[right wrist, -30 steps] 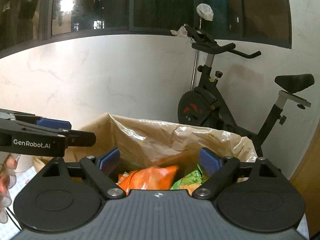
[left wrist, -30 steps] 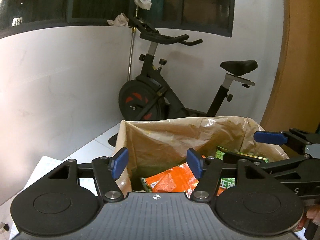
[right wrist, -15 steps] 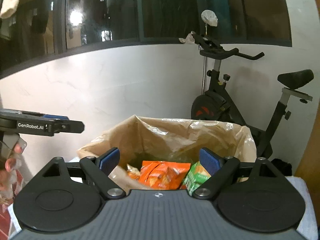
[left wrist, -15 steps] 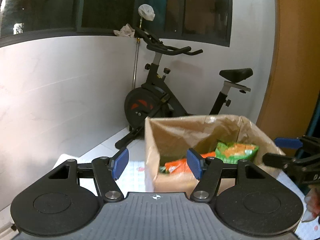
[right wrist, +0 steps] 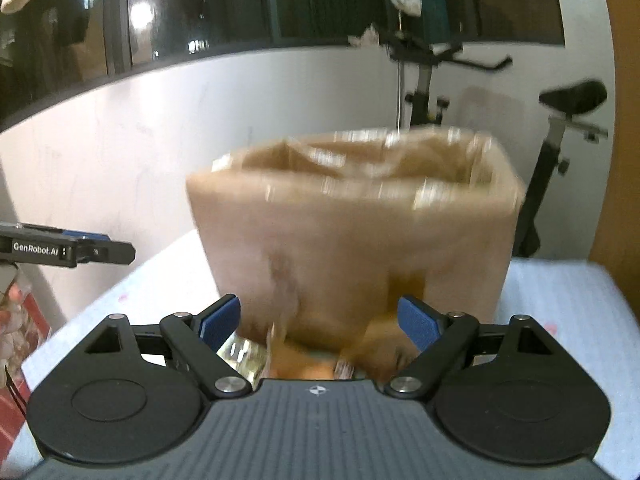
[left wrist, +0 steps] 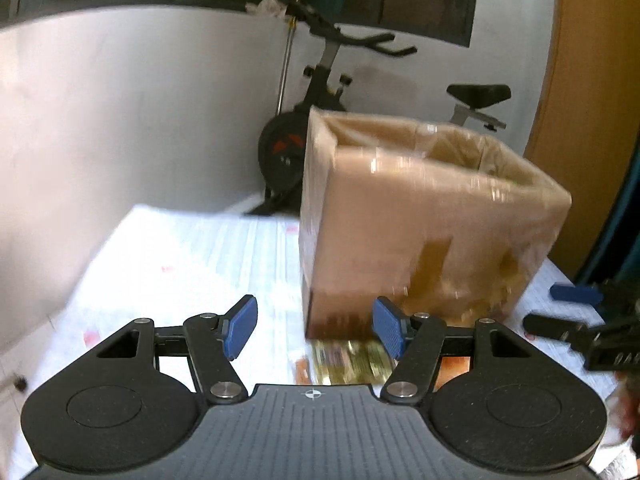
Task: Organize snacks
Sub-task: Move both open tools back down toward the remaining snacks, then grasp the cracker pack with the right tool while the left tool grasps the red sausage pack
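A tall brown cardboard box lined with a clear plastic bag [left wrist: 424, 216] stands on the white paper-covered counter [left wrist: 168, 264]; from this low angle its contents cannot be seen, and both views are blurred. At the foot of the box lie flat snack packets, a gold-and-brown striped packet [left wrist: 348, 364] with an orange packet [left wrist: 452, 368] just beside it.

The left wrist view shows the box corner-on, with the right tongs [left wrist: 568, 312] low beside it. The right wrist view shows a broad face of the box and the left tongs [right wrist: 100, 250] level off to the side, well apart from it.

Left tongs [left wrist: 314, 328]: blue pads spread wide, gripping nothing, the striped packet showing between them. Right tongs [right wrist: 320, 322]: also spread wide and empty, framing the box's base and the blurred packets [right wrist: 280, 360].
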